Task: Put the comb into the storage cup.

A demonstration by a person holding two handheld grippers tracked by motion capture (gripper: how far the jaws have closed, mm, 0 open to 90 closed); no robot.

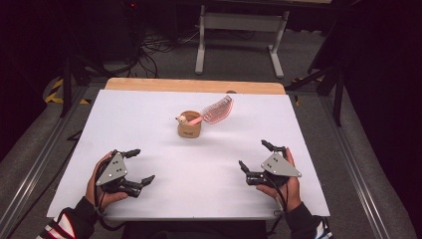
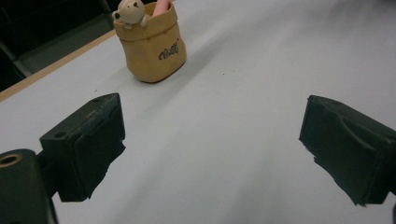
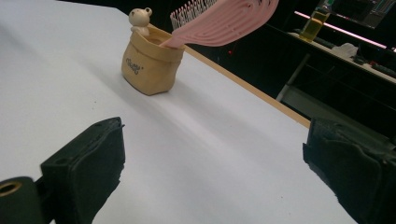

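Pink comb (image 1: 217,109) leans out of a tan pot (image 1: 189,127) at twelve o'clock; we hold left gripper (image 1: 138,167) and right gripper (image 1: 255,155) jaws apart.

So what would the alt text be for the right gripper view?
A tan pouch-shaped cup with a small bear figure on its rim holds a pink comb on a white table, seen between two open black jaws.

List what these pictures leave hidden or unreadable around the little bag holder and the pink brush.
- Brush handle's lower end: hidden inside the bag holder in the right gripper view.
- Pink brush: cut off by the top edge in the left gripper view.
- Lettering on the bag: too small to read in the high view, blurred in both gripper views.
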